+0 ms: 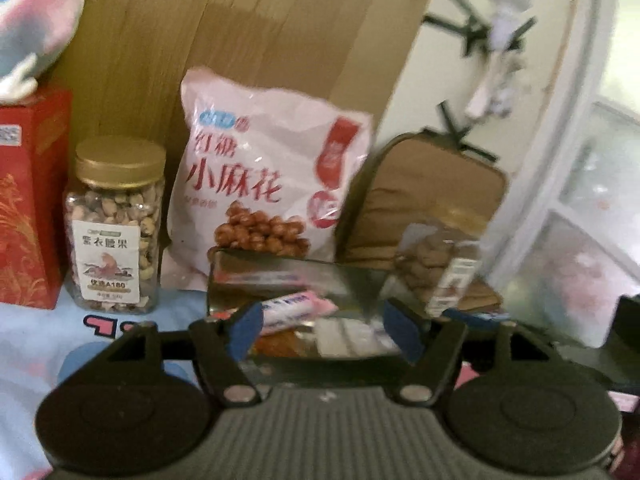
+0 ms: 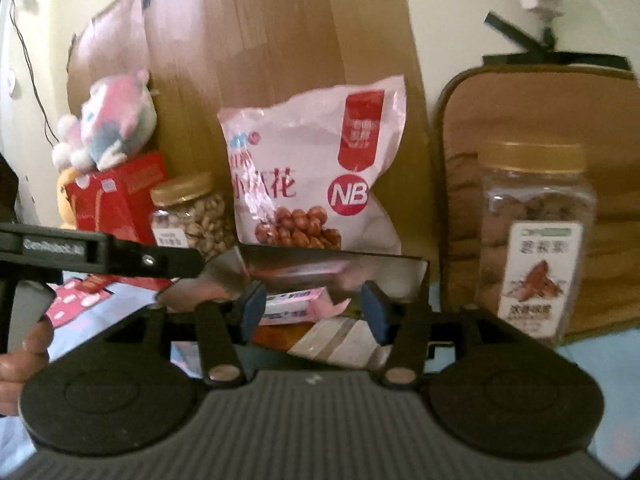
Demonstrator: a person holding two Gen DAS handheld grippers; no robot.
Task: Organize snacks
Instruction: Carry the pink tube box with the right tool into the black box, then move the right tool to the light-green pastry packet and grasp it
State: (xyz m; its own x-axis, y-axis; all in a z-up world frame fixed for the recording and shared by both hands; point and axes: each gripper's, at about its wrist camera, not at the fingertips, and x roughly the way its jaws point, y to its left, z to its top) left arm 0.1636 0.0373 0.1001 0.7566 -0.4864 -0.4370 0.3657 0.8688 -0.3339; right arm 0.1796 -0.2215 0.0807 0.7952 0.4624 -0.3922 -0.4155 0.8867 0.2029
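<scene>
A clear plastic box (image 1: 280,268) with small snack packets, one a pink-and-white packet (image 1: 292,306), lies just ahead of my left gripper (image 1: 324,330). Its blue pads stand wide apart, open, touching nothing. In the right wrist view the same box (image 2: 340,260) sits in front of my right gripper (image 2: 314,312), also open and holding nothing. A gold-lidded pecan jar (image 2: 536,236) stands upright to the right gripper's right, apart from it. It appears blurred at the right in the left wrist view (image 1: 440,264). A cashew jar (image 1: 116,224) and a pink snack bag (image 1: 268,184) stand behind.
A red carton (image 1: 28,200) is at far left, with a plush toy (image 2: 108,124) on top. Cardboard (image 1: 240,40) leans on the wall behind. A brown cushion (image 2: 540,120) backs the pecan jar. The left gripper's arm (image 2: 100,256) and a hand (image 2: 24,356) cross the right view's left side.
</scene>
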